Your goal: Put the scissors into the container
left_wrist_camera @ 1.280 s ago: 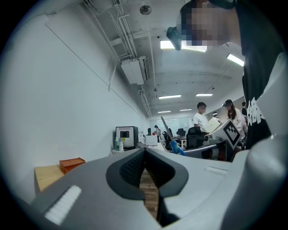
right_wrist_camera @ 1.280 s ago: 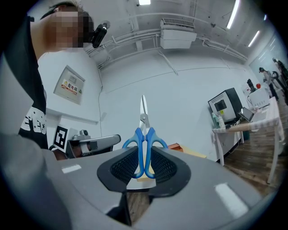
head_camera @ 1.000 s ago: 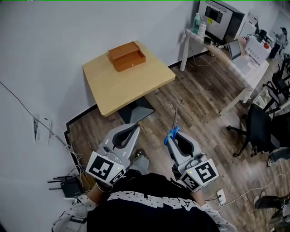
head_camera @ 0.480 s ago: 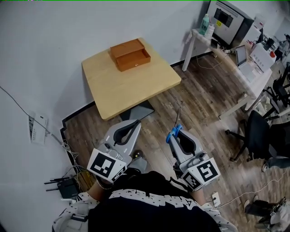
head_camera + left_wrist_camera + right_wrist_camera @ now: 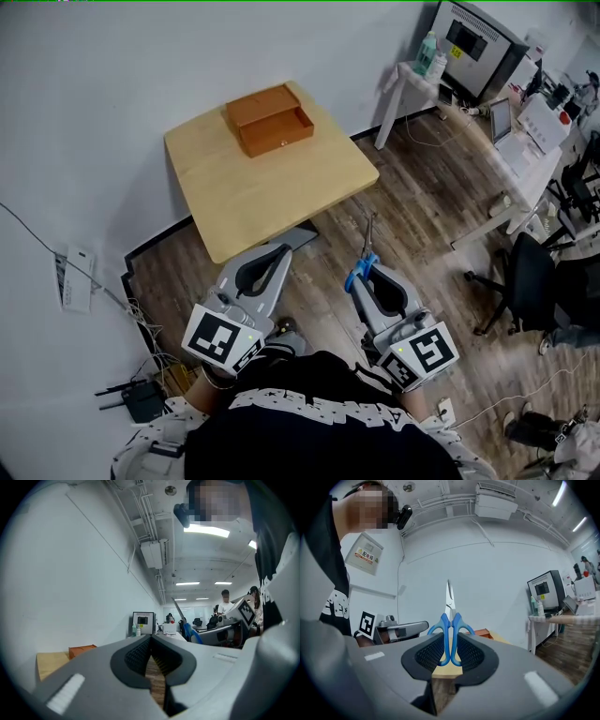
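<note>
Holding scissors [image 5: 450, 629] by blue handles, right gripper [image 5: 362, 273] clamped, well short of container [image 5: 272, 120]. Left gripper [image 5: 280, 253] jaws together, empty. Likely transport step; next: reach over container, release.

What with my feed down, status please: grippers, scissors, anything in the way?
Left gripper shut, empty. Right gripper shut on scissors, blades forward. Container on table ahead; nothing in the way.

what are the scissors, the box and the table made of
Scissors: shiny grey blades, likely steel; glossy blue handles, likely plastic. Box: matte orange-brown, wood or board, can't tell which. Table: pale top with faint grain, wood or laminate.
</note>
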`<state>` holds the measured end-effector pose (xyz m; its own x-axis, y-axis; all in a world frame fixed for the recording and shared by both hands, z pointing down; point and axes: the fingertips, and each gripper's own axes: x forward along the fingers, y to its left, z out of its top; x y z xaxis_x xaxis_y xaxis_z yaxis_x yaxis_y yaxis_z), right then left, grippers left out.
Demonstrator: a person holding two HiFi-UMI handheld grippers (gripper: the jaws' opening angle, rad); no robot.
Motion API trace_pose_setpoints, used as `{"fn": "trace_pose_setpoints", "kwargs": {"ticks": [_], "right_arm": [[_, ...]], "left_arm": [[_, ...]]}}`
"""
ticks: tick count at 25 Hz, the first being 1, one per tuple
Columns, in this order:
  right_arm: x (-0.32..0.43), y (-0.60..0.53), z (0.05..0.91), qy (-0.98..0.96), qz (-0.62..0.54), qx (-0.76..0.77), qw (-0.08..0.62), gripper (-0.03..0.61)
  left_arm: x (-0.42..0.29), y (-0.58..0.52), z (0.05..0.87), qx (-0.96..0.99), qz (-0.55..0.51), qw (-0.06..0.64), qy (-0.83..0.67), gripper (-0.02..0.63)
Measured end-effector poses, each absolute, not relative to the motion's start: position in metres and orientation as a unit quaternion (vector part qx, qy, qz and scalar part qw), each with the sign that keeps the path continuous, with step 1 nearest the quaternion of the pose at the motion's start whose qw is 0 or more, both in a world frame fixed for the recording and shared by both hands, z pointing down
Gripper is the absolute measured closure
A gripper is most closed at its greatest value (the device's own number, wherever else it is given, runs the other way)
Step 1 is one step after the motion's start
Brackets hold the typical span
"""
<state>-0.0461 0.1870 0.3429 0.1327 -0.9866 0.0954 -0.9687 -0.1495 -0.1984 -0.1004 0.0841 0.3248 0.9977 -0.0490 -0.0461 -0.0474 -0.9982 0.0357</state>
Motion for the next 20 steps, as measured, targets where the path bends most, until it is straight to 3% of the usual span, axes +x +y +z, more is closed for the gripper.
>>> {"fn": "trace_pose_setpoints", "kwargs": {"ticks": [20], "right_arm": [[-0.037,0.129,0.345,0.622,-0.108,-0.776,0.007,0.477]], "left_arm": [[-0.087,0.022,0.338,0.998,-0.034,0.043,0.012,0.612]]}}
